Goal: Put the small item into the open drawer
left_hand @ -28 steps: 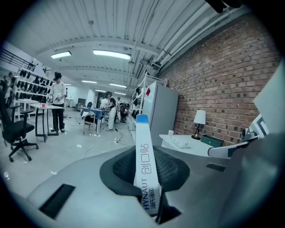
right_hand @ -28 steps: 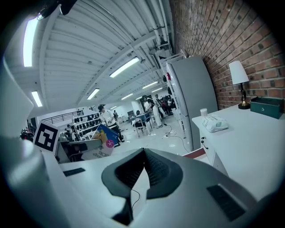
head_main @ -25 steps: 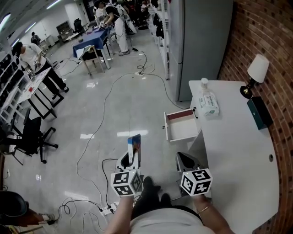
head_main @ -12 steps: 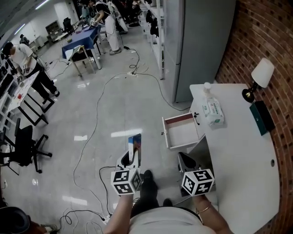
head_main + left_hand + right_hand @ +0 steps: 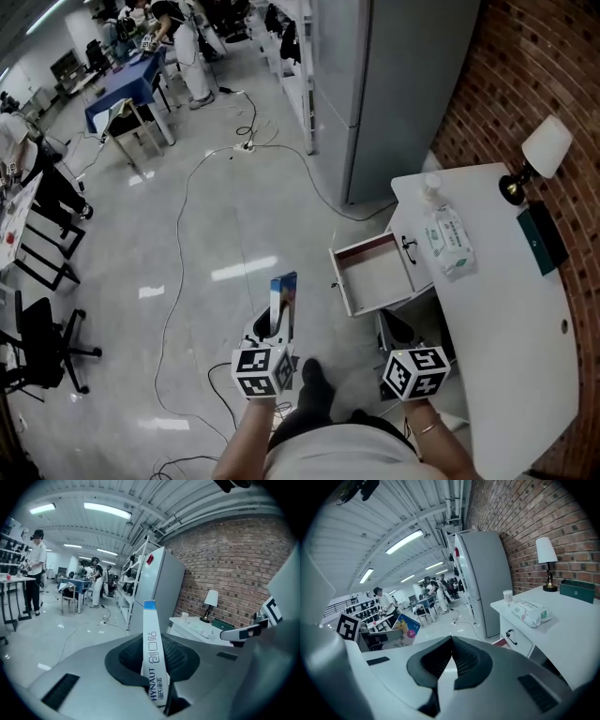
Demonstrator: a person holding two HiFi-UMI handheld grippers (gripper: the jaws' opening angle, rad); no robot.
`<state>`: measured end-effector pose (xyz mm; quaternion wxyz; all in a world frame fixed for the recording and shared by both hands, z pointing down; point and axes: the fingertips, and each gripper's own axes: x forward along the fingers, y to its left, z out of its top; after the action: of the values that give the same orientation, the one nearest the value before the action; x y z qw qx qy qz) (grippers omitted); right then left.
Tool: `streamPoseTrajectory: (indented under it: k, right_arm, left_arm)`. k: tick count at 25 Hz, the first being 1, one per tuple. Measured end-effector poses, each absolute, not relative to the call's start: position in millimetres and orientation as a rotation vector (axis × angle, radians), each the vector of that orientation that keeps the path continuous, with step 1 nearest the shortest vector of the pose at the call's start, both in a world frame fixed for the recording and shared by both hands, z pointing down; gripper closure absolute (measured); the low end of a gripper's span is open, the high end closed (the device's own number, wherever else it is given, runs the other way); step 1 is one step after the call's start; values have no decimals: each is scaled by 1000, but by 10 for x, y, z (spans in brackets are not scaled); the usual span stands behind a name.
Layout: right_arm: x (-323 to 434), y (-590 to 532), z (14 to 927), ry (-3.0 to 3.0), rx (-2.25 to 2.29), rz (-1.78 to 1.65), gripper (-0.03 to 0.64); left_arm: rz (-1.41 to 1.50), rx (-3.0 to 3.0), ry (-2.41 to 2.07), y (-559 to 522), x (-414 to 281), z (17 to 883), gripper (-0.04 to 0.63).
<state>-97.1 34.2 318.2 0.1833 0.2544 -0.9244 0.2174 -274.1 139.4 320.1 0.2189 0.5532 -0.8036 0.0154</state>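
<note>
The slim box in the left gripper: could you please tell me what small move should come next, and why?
Probably carry the left gripper forward and right toward the open drawer: it grips the slim box upright, well short of the drawer, which looks empty.

The box (image 5: 153,663) has a white narrow edge with a blue top end and dark blue lettering. Its broad face is blue with yellow and a pink spot. The left gripper (image 5: 272,330) at 7 o'clock and the right gripper (image 5: 396,325) at 5 o'clock have pale grey shells, black ribbed pads and cubes with black squares on white. The drawer (image 5: 380,277) is white with a reddish-brown rim. The table (image 5: 506,328) is white, the wall (image 5: 534,66) at 1 o'clock red brick, the fridge (image 5: 394,84) grey, and the floor (image 5: 187,244) glossy pale grey.
</note>
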Motion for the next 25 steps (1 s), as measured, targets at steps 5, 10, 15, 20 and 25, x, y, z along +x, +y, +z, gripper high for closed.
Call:
streamPoseTrajectory:
  k: [5,10,15,20,25]
  right_arm:
    - [-1131,136,3288,-2558,829,647,611]
    - [-1148,7,3361,-2510,917,663,611]
    - [-930,-144,3597,-2454,994,707,611]
    - [-738,-312,3842,-2404,1045,755,611]
    - [-619,-517,4133,-2382,1059,777,611]
  left_arm:
    - [99,1646,-2125,1007,-2968,3326,517]
    - [142,1735,-2032,662,-3041,3430,517]
    - [199,1784,-1954,342,-2901,3701,517]
    - [247,1824,-1890,4,-2733,3950,517]
    - [305,1877,-1841,-356,-2540,4266,517]
